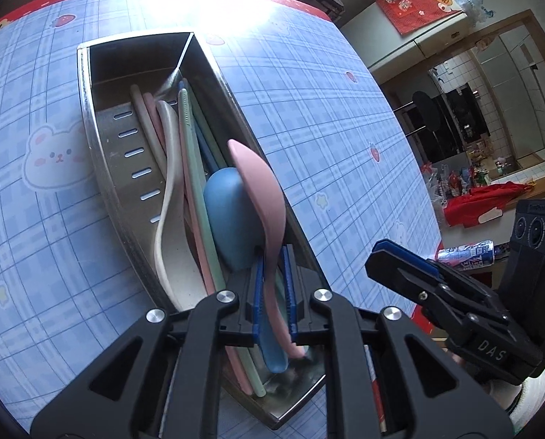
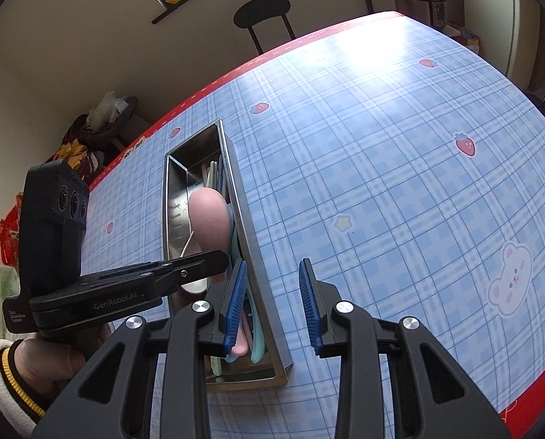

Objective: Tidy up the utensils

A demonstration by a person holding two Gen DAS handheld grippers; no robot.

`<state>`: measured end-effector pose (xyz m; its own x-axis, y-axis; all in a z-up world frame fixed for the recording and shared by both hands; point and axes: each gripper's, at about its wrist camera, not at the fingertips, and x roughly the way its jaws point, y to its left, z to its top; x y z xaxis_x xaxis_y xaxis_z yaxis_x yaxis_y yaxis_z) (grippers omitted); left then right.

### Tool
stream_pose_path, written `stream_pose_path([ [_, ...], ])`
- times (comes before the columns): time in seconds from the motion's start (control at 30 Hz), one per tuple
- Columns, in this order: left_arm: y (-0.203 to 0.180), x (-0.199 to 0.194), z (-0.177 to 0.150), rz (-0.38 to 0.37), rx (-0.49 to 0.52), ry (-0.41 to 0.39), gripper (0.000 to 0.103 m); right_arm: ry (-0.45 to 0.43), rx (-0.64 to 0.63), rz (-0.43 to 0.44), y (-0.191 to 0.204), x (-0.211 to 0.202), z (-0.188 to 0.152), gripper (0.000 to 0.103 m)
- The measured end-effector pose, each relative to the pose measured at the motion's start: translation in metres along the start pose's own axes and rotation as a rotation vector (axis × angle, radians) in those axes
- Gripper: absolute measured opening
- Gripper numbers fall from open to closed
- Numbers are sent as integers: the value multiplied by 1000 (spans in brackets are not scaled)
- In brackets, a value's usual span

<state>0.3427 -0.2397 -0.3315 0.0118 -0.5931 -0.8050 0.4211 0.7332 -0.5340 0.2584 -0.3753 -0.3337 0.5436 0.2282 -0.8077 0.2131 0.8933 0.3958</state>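
Blue plaid tablecloth [image 2: 382,168] with bear and strawberry prints covers the table; a steel utensil tray [image 1: 104,135] rests on it, its length running away from both cameras. Chopsticks and spoons already lie lengthwise inside the tray.

Step in hand, as judged: depositing the pink spoon [image 1: 261,197] in the tray's right-hand compartment. The left gripper [image 1: 272,303] has its blue pads close on either side of the spoon handle; whether they press on it cannot be told. The spoon's long axis follows the tray, bowl pointing away, handle end low at the near wall. It rests over a blue spoon [image 1: 232,216].

The right gripper [image 2: 272,307] stands part open and holds nothing, straddling the tray's right wall.

Next move: open the left jaws fully and withdraw upward without dragging the handle.
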Motion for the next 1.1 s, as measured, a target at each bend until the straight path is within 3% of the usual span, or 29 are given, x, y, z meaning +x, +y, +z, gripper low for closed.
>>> stream_pose_path([
  [0.07, -3, -4, 0, 14, 13, -11, 35, -1, 0, -1, 0, -3, 0, 30],
  [0.2, -7, -26, -1, 50, 37, -58, 38, -17, -14, -12, 3, -11, 2, 39],
  [0.43, -9, -97, -17, 197, 68, -208, 60, -65, -118, -55, 22, -39, 7, 77],
  [0.53, -14, -133, -29, 273, 89, -299, 89, -97, -189, -60, 37, -58, 6, 92],
  [0.57, -13, -148, -34, 286, 99, -334, 93, -103, -209, -51, 43, -64, 5, 97],
  [0.87, -34, -243, -93, 417, 123, -553, 97, -216, -370, -42, 96, -126, -10, 97],
  [1.1, -53, -294, -135, 530, 111, -655, 97, -275, -430, -34, 124, -169, -28, 97],
])
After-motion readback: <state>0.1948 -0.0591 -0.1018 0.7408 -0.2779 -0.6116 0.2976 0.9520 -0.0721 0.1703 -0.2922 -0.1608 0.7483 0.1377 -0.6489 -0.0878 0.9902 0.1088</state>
